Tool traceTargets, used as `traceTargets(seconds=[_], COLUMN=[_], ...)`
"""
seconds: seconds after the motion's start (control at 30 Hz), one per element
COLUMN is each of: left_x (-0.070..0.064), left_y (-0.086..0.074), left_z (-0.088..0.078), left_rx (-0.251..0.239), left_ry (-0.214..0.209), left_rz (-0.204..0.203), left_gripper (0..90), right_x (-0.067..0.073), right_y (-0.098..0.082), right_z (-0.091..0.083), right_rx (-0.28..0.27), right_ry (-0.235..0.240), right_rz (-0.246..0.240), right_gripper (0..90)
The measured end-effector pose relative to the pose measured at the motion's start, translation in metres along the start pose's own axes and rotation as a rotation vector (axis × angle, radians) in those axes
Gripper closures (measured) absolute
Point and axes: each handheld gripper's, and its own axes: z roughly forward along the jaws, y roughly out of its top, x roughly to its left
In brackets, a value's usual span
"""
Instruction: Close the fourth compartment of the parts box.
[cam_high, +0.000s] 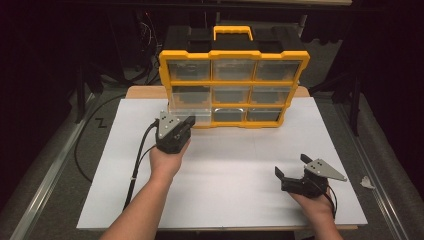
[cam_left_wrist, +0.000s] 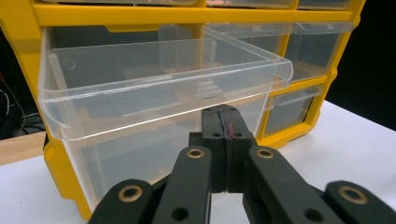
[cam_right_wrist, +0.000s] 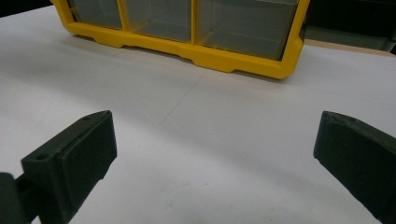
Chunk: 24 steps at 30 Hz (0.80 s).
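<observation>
— Where does the work stand?

— The left tongs (cam_high: 181, 121) are at the bottom-left clear drawer (cam_left_wrist: 154, 88) of the yellow organizer (cam_high: 233, 75), which stands at the far side of the white table (cam_high: 225, 170). That drawer is pulled partway out toward the near side; the other drawers sit flush.

— Do the left tongs have hold of it?

— In the left gripper view the jaws are pressed together, right under the drawer's front lip. Whether a thin edge of plastic is pinched between them I can't tell — the clear wall hides the contact.

— And the right one?

— The right tongs (cam_high: 291, 172) rest near the right edge of the table, well apart from the organizer, jaws spread wide and holding nothing.

— So how would you do this step well?

— I judge the drawer is being drawn out. Pull straight toward the near side, level with the slot, so the drawer doesn't cock and jam. Go slowly — the organizer looks light and could slide or tip forward. The free right tongs could steady the yellow frame if it starts to move.
</observation>
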Motion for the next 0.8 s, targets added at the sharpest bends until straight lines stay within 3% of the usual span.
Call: traceTargets(seconds=[0.53,0.8], left_x=[-0.0014,-0.001], left_y=[0.0042,0.0078], left_z=[0.0006,0.0041], left_rx=[-0.032,-0.046], left_ry=[0.023,0.028], left_rz=[0.04,0.025], left_gripper=[89.8,89.8], right_x=[-0.0005,-0.0006], right_y=[0.0003,0.0004], right_z=[-0.0004,-0.0003], right_rx=[-0.004,-0.004], right_ry=[-0.009,-0.009], right_rz=[0.004,0.005], right_gripper=[0.7,0.6])
